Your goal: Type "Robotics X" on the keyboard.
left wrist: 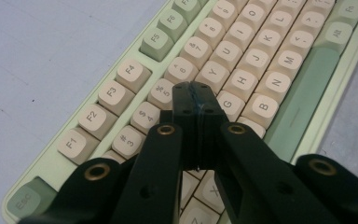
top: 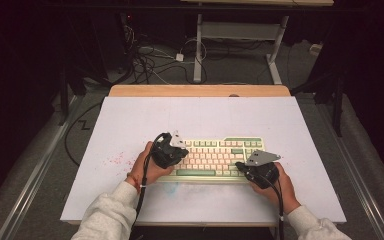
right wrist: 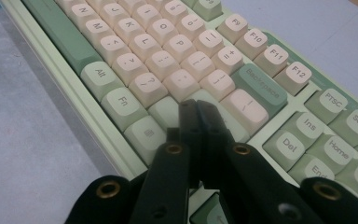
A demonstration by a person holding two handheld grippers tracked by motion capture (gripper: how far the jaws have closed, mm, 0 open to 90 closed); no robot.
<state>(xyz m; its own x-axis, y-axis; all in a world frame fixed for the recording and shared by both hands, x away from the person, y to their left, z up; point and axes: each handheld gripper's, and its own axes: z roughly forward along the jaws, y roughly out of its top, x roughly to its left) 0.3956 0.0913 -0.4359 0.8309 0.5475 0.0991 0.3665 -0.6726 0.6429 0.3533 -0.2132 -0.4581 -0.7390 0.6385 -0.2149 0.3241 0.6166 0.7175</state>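
A pale green keyboard with cream and green keycaps lies near the middle of the white table. My left gripper hovers over its left half, jaws pressed together with nothing between them. In the left gripper view the shut tips sit just above the cream keys around the 5 and G. My right gripper is over the keyboard's right front part, also shut and empty. In the right gripper view its tips rest over the green keys of the right-hand bottom rows, left of Backspace.
The white table sheet has a patch of red specks left of the keyboard and a faint blue smear at the front. A wooden edge runs along the far side. Cables and a desk frame lie on the floor beyond.
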